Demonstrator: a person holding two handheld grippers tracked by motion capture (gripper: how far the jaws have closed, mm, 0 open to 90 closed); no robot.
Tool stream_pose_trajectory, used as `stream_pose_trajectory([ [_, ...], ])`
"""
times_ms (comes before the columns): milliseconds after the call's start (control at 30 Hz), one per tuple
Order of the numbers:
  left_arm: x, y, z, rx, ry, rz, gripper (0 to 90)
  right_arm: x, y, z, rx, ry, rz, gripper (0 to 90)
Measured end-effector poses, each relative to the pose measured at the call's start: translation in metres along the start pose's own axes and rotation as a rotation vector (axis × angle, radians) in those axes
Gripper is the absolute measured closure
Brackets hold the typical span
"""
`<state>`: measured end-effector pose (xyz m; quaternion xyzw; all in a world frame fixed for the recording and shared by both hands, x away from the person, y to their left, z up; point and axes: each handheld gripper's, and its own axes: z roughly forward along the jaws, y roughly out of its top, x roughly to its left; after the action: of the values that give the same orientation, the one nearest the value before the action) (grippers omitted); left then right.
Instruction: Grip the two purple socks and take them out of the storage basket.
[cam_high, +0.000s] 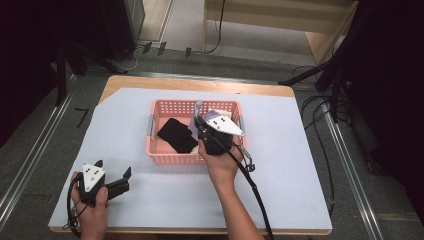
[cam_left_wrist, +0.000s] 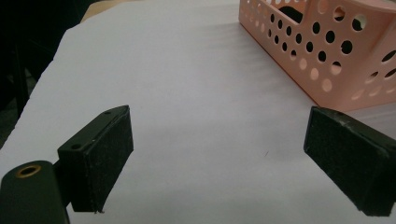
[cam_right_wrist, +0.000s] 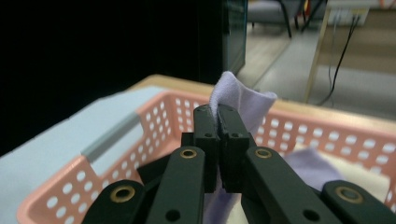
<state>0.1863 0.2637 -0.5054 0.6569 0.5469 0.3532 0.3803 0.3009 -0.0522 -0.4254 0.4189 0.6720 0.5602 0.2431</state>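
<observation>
Three views of one table, one fixed overhead and two carried on the grippers

The white-covered table (cam_high: 150, 200) is seen from above, looking forward and down; the pink perforated plastic basket (cam_high: 155, 150) is shared, viewed low and close from the side (cam_left_wrist: 327, 60) and across its rim (cam_right_wrist: 154, 116).

The pink basket (cam_right_wrist: 322, 135) looks like moulded plastic, smooth and faintly glossy, pierced with round holes. The lilac sock (cam_right_wrist: 243, 100) is soft knitted cloth, matt; the black cloth (cam_high: 177, 134) in the basket is matt too. The table cover (cam_left_wrist: 196, 84) is a smooth, pale matt sheet over a wooden tabletop (cam_high: 200, 84). The left gripper (cam_left_wrist: 217, 161) has rough, matt black pads (cam_left_wrist: 109, 161).
</observation>
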Motion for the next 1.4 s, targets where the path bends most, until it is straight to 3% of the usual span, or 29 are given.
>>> stream_pose_trajectory([
  [100, 0.0, 0.0, 0.0, -0.003, -0.001, -0.001, 9.3, -0.002, 0.004, -0.007, -0.068, -0.001, -0.037, 88.2],
  [267, 0.0, 0.0, 0.0, -0.004, -0.001, -0.002, 9.3, -0.009, 0.012, -0.018, -0.161, 0.005, -0.052, 88.3],
  [400, 0.0, 0.0, 0.0, -0.006, -0.004, -0.003, 9.2, -0.02, 0.019, -0.032, -0.227, -0.03, -0.06, 88.3],
  [467, 0.0, 0.0, 0.0, -0.006, -0.002, -0.002, 9.3, -0.023, 0.02, -0.035, -0.235, -0.037, -0.055, 88.3],
  [533, 0.0, 0.0, 0.0, -0.004, -0.003, -0.001, 9.3, -0.034, 0.021, -0.045, -0.257, -0.071, -0.05, 88.3],
  [733, 0.0, 0.0, 0.0, -0.003, -0.002, 0.003, 9.3, -0.056, 0.016, -0.062, -0.265, -0.138, -0.039, 88.3],
  [1033, -0.001, 0.0, 0.0, -0.005, -0.002, 0.001, 9.3, -0.096, -0.009, -0.092, -0.235, -0.237, -0.023, 88.3],
  [1200, -0.001, 0.0, 0.0, -0.002, -0.001, 0.002, 9.4, -0.115, -0.028, -0.101, -0.197, -0.28, -0.014, 88.3],
  [1400, -0.001, 0.0, 0.0, -0.006, -0.002, 0.005, 9.4, -0.134, -0.052, -0.108, -0.146, -0.331, 0.031, 88.3],
])
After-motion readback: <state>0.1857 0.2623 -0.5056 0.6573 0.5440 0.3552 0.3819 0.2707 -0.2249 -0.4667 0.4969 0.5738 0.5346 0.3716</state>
